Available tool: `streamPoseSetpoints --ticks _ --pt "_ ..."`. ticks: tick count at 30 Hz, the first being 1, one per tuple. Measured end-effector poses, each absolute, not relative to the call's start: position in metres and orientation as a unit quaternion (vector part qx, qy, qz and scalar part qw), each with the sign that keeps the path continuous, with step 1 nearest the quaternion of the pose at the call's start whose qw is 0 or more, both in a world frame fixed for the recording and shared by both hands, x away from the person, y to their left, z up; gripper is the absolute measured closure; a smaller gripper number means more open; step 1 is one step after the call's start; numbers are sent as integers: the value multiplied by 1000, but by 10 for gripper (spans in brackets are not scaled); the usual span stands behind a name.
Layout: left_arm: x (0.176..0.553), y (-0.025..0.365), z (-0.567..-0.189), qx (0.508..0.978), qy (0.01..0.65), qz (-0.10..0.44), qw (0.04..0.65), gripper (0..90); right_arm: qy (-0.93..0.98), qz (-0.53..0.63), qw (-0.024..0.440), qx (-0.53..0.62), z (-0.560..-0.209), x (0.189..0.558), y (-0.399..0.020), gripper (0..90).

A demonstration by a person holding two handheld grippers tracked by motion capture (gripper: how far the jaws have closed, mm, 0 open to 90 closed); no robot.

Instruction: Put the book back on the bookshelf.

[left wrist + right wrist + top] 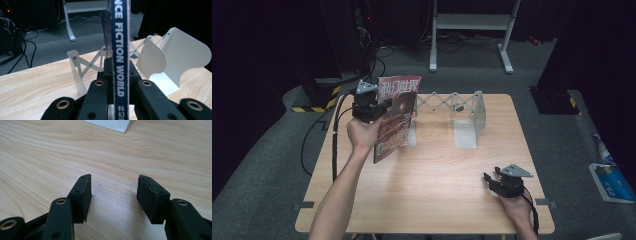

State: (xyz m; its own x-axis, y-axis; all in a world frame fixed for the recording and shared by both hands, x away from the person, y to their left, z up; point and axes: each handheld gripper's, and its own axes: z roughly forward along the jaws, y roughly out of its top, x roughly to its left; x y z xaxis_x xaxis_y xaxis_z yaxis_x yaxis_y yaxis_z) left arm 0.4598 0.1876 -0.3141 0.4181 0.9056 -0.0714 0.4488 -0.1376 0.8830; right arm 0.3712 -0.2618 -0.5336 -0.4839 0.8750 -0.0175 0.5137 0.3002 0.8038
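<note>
Nearest the person, the right claw (497,181) rests low at the table's (437,170) near right corner, its jaws apart with nothing between them; the right gripper view shows bare woodgrain between the pads (82,195). Farther in on the left, the left claw (379,111) is clamped on a magazine (396,117), held upright above the table just beside the white expanding book rack (462,112). The high view shows the red cover, while the left gripper view shows the blue spine (121,50) lettered FICTION WORLD, pinched between the jaws, with the rack's end plates (175,57) behind it
</note>
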Motion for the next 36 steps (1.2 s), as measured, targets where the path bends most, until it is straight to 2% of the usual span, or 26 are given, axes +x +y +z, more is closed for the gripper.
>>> streamPoseSetpoints --ticks 20,36 --pt "487 183 -330 692 490 262 461 842 771 383 236 450 -534 371 -262 456" --pt "489 173 -341 698 475 269 464 841 771 383 236 450 -534 371 -262 455"
